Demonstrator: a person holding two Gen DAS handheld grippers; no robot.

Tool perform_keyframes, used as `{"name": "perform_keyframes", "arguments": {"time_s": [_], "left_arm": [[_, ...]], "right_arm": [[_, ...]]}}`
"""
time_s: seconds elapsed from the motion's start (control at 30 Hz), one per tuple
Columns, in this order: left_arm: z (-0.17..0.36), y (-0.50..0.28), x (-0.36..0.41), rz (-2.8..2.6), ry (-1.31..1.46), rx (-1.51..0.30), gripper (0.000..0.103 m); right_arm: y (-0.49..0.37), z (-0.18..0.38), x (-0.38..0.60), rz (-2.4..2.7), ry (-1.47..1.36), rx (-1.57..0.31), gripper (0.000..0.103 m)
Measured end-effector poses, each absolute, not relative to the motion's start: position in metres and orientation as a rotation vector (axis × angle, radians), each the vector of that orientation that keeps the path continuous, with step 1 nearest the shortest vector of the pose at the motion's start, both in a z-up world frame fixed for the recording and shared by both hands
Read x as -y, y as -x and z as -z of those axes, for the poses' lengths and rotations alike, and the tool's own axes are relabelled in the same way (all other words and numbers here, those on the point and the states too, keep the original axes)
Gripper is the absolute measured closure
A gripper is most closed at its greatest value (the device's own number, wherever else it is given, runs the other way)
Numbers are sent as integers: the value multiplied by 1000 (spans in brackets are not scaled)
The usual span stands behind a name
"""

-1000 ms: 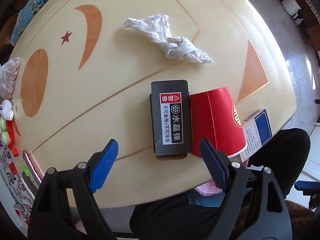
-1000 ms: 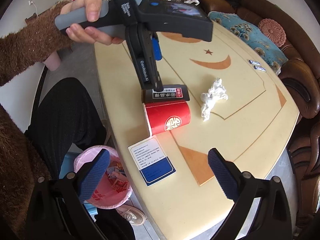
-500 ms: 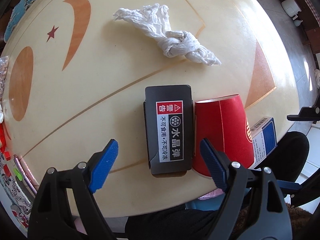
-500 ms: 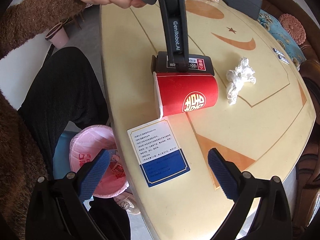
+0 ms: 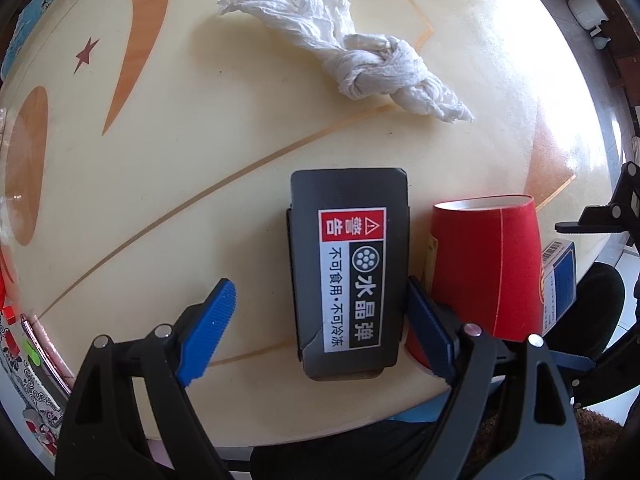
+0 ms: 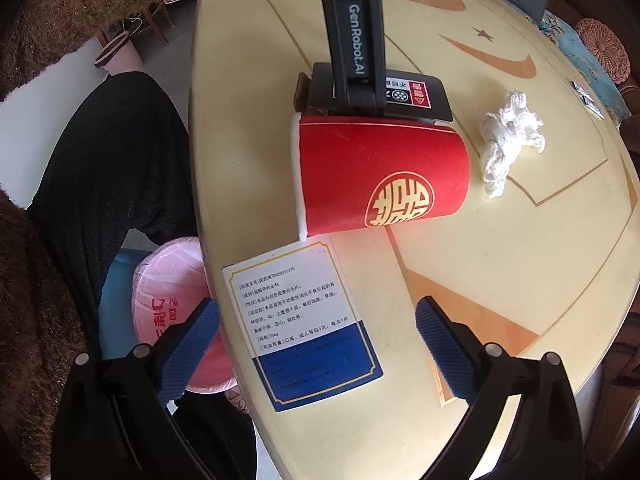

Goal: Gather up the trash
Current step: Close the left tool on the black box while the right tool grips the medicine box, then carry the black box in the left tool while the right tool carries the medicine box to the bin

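Observation:
A black box (image 5: pixel 348 272) with a red and white warning label lies flat near the table's front edge. My left gripper (image 5: pixel 320 328) stands open around it. One blue finger (image 5: pixel 428 328) sits in the gap between the box and a red paper cup (image 5: pixel 486 264) lying on its side. The other finger (image 5: pixel 212 328) is well clear of the box. My right gripper (image 6: pixel 318 352) is open just above a white and blue medicine box (image 6: pixel 304 328) at the table edge. The red cup (image 6: pixel 380 176) and a crumpled white tissue (image 6: pixel 508 136) lie beyond it.
A bin with a pink liner (image 6: pixel 172 312) stands on the floor below the table edge (image 6: pixel 200 200), next to the person's dark trouser leg (image 6: pixel 112 168). A brown sofa with cushions (image 6: pixel 600 48) runs behind the table. Small items and a phone (image 5: pixel 36 336) crowd the left rim.
Both grippers have come down toward the table. The left one's finger now sits between the black box and the cup. The right one has closed in over the medicine box.

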State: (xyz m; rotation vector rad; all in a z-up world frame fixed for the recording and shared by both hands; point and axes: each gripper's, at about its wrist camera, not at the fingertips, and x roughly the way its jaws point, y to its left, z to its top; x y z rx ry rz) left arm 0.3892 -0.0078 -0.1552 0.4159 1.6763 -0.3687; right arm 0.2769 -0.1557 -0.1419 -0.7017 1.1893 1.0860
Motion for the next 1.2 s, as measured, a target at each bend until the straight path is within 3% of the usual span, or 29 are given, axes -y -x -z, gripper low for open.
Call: {"name": "perform_keyframes", "arguments": {"time_s": [0.73,0.83,0.97,1.2], "left_arm": [[165,-378,11,385,-447,-1658,24],[151,-378,19,401,-464,-1645,38],[147,-374,21,407,-473,-1642,48],[143,-377,10,377,-433,-1649,50]], "right_arm": [[-266,163,144,-1045,782,-1206,6],[-271,161,147,-1021,748,-1218,11],[-288,153,156,-943,654,-1246,40],[-288,152,159,-849,595,-1270,40]]}}
